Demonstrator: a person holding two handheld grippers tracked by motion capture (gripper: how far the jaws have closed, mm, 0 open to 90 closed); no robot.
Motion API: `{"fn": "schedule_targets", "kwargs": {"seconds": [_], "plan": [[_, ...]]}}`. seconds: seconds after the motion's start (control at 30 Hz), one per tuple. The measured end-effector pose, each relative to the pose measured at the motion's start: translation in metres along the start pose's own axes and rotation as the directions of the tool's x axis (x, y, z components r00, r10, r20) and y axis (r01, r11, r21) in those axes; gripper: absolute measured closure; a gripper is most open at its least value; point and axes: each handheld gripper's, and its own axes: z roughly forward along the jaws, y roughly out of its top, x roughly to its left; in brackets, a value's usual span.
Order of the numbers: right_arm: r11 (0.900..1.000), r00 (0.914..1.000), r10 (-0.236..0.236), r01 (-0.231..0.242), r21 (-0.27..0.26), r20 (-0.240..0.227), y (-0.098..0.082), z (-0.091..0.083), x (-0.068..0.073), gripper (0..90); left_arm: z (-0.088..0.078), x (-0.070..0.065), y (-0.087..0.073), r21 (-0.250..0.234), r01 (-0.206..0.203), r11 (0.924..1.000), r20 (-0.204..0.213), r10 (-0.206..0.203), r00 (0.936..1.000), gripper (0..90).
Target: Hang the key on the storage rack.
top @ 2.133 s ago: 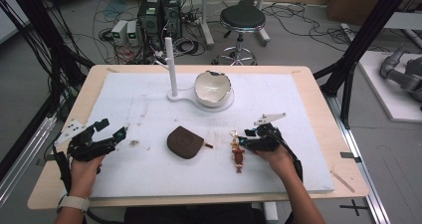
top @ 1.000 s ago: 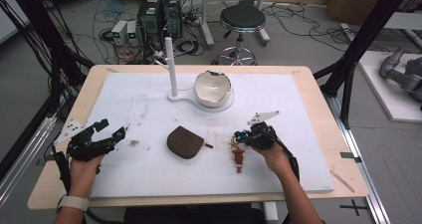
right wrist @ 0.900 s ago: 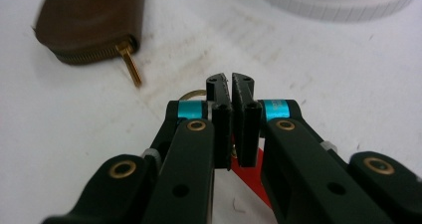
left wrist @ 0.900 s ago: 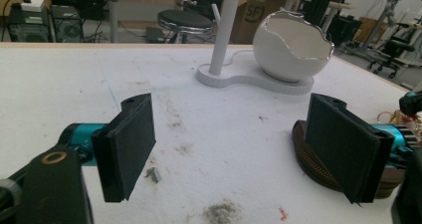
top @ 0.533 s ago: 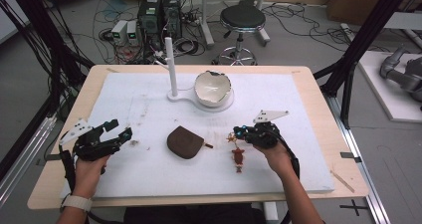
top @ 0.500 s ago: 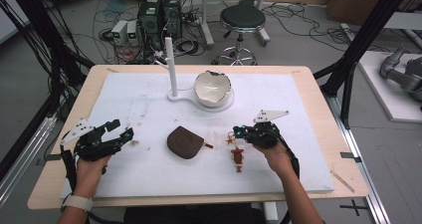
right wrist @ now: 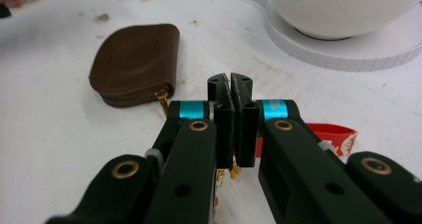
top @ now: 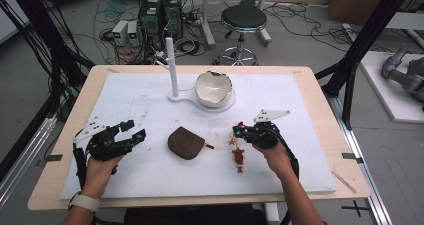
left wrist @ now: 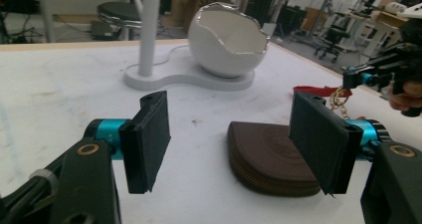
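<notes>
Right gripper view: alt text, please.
The right gripper, jaws shut, over a white table, with gold chain and a red strap beneath it. Beyond: a brown zip pouch at left, a white bowl on its stand at right.

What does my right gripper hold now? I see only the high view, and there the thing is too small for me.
Observer: In the right gripper view the right gripper is shut, and a gold chain hangs just under its jaws. A red strap lies beside it.
Operator: Is the brown pouch open?
Observer: The brown pouch looks zipped closed in that view, with its gold pull pointing toward your gripper.
</notes>
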Motion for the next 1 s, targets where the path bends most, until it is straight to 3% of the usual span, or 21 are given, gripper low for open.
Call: {"fn": "schedule_targets", "kwargs": {"seconds": [0.2, 0.3, 0.4, 0.57, 0.7, 0.87, 1.0], "plan": [[1.0, 0.9999, 0.01, -0.01, -0.026, -0.011, 0.003, -0.004, 0.0, 89.6, 0.039, -0.024, 0.008, 0.067, -0.057, 0.9961, 0.092, 0.051, 0.9945, 32.3], [0.999, 0.9999, 0.008, -0.008, -0.035, -0.01, 0.004, -0.006, 0.0, 89.6, 0.058, -0.036, 0.007, 0.1, -0.094, 0.9905, 0.108, 0.083, 0.9907, 32.3], [0.999, 0.9999, 0.013, -0.013, -0.044, -0.002, 0.003, -0.007, -0.001, 89.6, 0.062, -0.039, 0.004, 0.116, -0.109, 0.9872, 0.1, 0.098, 0.9901, 32.3], [0.997, 0.9998, 0.01, -0.012, -0.073, -0.019, 0.009, -0.011, 0.002, 89.6, 0.048, -0.022, 0.003, 0.096, -0.061, 0.9935, 0.027, 0.059, 0.9979, 32.2], [0.996, 0.9993, -0.006, 0.002, -0.092, -0.036, 0.02, -0.011, 0.008, 89.8, 0.03, -0.004, 0.004, 0.07, -0.031, 0.9971, -0.043, 0.034, 0.9985, 32.2], [0.994, 0.9988, -0.01, 0.005, -0.105, -0.047, 0.036, -0.01, 0.011, 89.8, 0.003, 0.017, 0.006, 0.022, 0.009, 0.9997, -0.122, -0.006, 0.9925, 32.2], [0.991, 0.9979, -0.021, 0.013, -0.13, -0.061, 0.056, -0.01, 0.01, 89.8, -0.022, 0.033, 0.005, -0.019, 0.029, 0.9994, -0.202, -0.032, 0.9789, 32.2]]}}
